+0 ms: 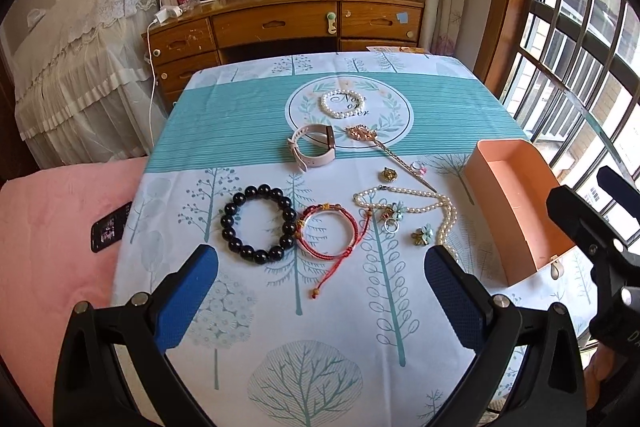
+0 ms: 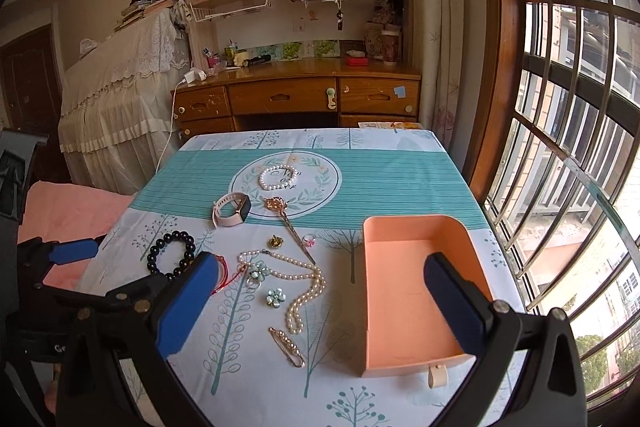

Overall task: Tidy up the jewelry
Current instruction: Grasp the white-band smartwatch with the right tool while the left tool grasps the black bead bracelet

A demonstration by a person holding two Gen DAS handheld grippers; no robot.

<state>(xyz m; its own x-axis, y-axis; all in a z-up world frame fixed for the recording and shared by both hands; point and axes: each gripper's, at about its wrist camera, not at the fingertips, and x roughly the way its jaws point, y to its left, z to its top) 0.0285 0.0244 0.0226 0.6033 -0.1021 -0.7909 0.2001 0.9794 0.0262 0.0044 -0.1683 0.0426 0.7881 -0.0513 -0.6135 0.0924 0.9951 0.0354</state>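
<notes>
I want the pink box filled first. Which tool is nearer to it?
Right. The right tool hangs open just above the box, one finger over it. The left tool sits open beside the black bracelet, farther off.

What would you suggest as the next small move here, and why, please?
Probably lower the open left claw onto the red cord bracelet: it lies loose just ahead of the claw, nothing is held yet, and the pink box is empty.

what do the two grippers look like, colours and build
Both look alike: the left gripper and right gripper have black plastic frames with silver bolts at the joints, and each finger carries a blue textured pad. No cables or sleeves show.
</notes>
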